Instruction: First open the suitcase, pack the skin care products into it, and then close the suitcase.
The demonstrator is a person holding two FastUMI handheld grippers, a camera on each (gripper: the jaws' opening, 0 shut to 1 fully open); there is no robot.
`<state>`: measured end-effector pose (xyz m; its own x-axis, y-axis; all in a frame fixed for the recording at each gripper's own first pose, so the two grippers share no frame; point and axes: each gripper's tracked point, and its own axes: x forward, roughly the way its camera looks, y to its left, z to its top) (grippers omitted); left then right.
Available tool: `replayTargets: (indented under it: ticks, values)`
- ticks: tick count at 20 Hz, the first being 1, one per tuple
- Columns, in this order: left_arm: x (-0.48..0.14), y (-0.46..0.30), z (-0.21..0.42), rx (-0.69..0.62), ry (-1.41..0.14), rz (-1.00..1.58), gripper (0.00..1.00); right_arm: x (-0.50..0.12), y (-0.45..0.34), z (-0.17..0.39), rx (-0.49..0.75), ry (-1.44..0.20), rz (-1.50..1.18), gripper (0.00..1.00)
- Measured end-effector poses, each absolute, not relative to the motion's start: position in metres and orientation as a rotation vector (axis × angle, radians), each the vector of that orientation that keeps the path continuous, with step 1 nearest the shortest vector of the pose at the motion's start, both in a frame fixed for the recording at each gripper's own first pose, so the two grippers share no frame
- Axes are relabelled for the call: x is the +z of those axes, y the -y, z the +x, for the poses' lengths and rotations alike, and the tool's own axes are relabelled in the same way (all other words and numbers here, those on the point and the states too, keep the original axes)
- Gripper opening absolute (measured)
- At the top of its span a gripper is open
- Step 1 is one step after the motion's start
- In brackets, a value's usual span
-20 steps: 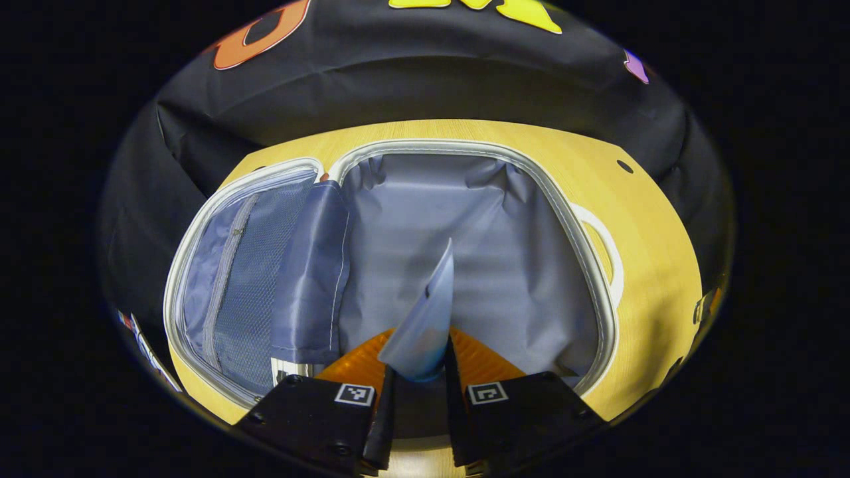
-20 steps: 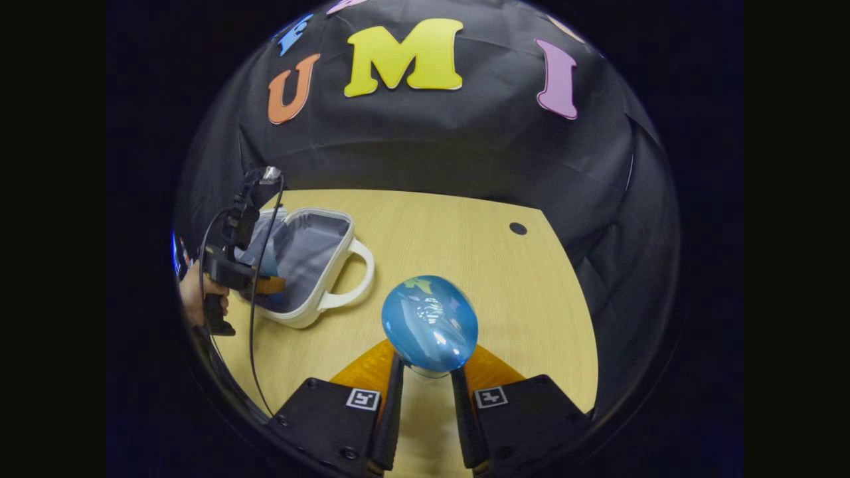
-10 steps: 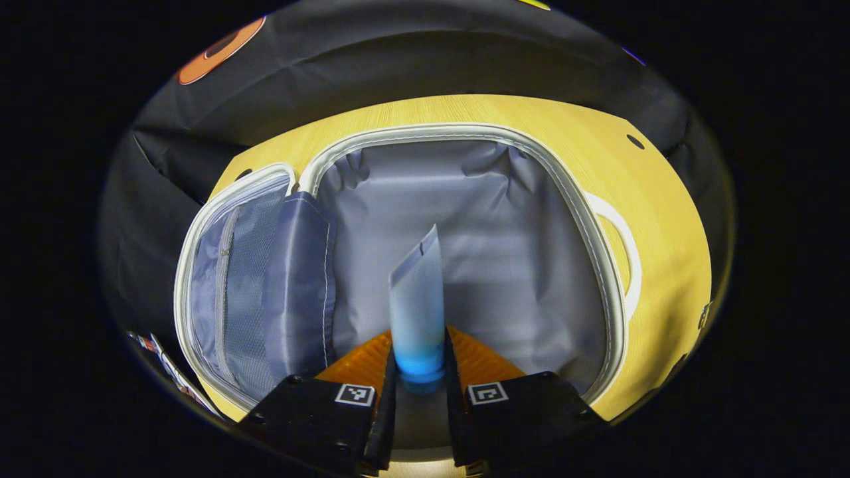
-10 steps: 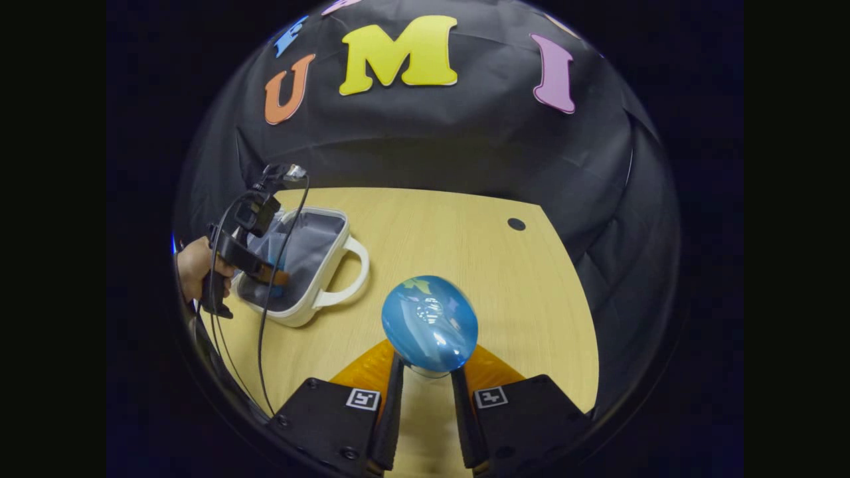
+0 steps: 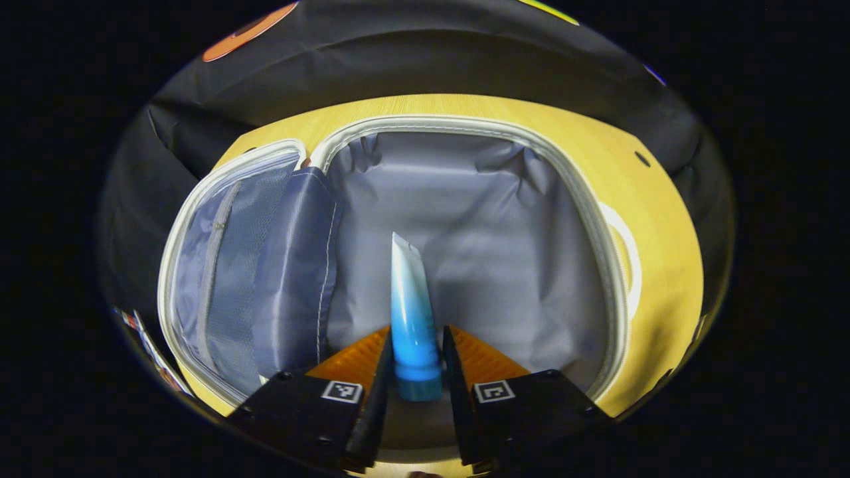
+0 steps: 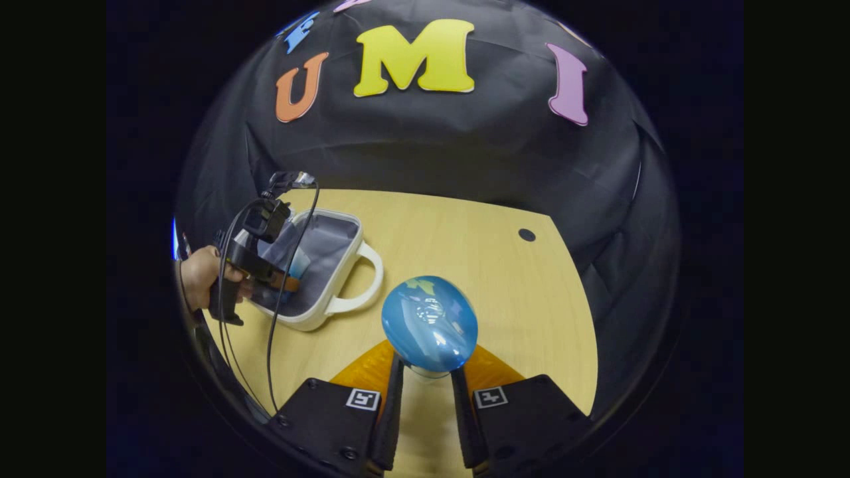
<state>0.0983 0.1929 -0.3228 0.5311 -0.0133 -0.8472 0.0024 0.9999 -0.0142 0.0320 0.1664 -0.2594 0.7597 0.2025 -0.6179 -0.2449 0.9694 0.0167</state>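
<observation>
Even, fairly bright overhead light, both views sharp at centre with strong fisheye bending at the rims, a small glare spot on the blue bottle, soft shadows under the suitcase

The left gripper view looks steeply down from close above the open suitcase, along its own tongs. The right gripper view sits well away from the suitcase, low over the worktop, facing the booth wall. Both views share the suitcase; the right gripper view also takes in the left tongs over it.
</observation>
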Motion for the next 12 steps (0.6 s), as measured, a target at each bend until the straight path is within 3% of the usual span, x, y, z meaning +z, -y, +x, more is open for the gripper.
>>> replayTargets:
  ticks: [1,3,4,8,12]
  values:
    - [-0.312,-0.187,0.098,-0.039,-0.971,-0.040,0.53,-0.255,-0.176,0.036,0.257,-0.659,-0.069,0.35]
    - [-0.281,-0.186,0.094,-0.065,-0.861,-0.069,0.73,-0.245,-0.198,0.046,0.288,-0.641,-0.080,0.35]
    - [-0.263,-0.189,0.092,-0.067,-0.797,-0.066,0.90,-0.238,-0.212,0.053,0.304,-0.629,-0.084,0.35]
    - [-0.187,-0.216,0.077,-0.038,-0.552,0.006,0.93,-0.226,-0.278,0.070,0.376,-0.599,-0.101,0.35]
    - [-0.129,-0.249,0.063,0.009,-0.351,0.065,0.95,-0.248,-0.348,0.070,0.431,-0.671,-0.084,0.35]
